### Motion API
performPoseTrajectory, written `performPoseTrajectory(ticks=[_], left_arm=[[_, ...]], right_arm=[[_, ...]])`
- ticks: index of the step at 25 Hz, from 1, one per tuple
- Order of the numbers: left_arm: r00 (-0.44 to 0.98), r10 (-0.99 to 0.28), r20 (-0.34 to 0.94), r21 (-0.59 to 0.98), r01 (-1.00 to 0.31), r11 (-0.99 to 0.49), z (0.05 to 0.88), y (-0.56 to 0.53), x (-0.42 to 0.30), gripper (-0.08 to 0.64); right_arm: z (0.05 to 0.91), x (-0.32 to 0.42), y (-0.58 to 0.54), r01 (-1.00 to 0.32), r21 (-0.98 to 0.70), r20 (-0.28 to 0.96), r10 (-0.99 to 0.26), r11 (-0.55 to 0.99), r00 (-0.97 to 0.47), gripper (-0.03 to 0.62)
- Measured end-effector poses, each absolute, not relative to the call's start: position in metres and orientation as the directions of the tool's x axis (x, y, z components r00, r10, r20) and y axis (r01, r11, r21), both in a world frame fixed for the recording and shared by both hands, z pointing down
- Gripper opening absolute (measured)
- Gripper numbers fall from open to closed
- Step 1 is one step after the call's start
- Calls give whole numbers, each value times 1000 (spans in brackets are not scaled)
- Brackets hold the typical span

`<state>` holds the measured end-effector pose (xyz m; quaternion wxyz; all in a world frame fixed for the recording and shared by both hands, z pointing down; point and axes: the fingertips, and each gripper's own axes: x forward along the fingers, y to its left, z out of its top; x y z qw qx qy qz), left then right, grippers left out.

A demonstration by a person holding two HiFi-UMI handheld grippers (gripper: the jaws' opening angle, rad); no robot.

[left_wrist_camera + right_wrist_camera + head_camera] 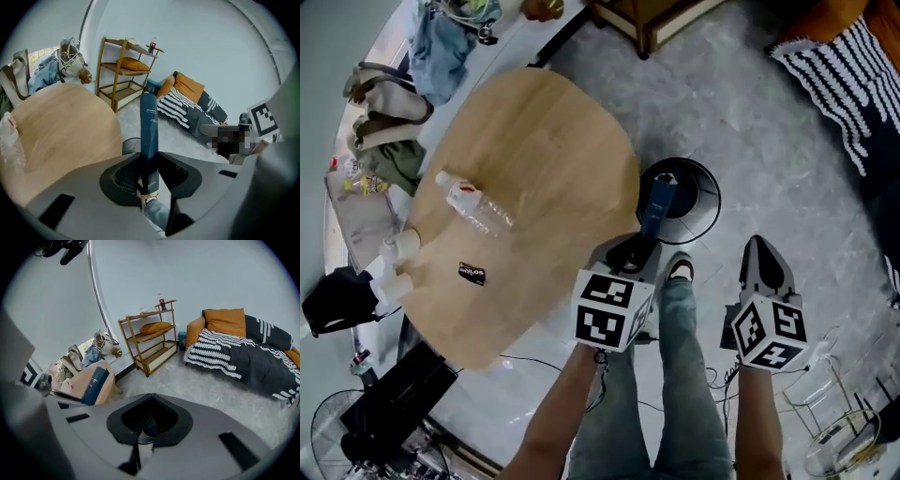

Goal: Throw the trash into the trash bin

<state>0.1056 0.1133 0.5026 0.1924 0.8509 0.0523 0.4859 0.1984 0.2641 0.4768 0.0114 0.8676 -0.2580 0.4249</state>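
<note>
Item in hand: dark blue carton (658, 208), long and narrow, clamped at its lower end by the left gripper (643, 242), whose jaws press on both its sides; the carton stands out past the jaws and, in the head view, lies across the mouth of the trash bin (709, 192). Not yet released; whether it is directly over the opening or only near it cannot be told. Trash bin: black, round, on the floor just beside the table (553, 159) at its 3 o'clock edge. Right gripper (764, 246): jaws together, nothing between them, at 3 o'clock of the bin. On the table, toward 9 o'clock: clear plastic bottle (475, 205) lying on its side; at 7 to 8 o'clock, paper cups (399, 247) near the rim and a small black packet (472, 273). Progress, as judged: first piece at the bin, drop pending; bottle, cups and packet likely left to collect.
</note>
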Motion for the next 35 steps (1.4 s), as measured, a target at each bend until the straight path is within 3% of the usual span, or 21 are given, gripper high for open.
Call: performPoseTrajectory(ticks=[26,35], left_arm=[[477,211,853,335,-189,-923,657,163,136,124],[500,234,834,363,-177,-915,661,176,139,229]], right_arm=[[536,202,331,-425,-216,811,-404,-879,423,6],[537,205,331,-419,-217,810,-402,-881,426,6]])
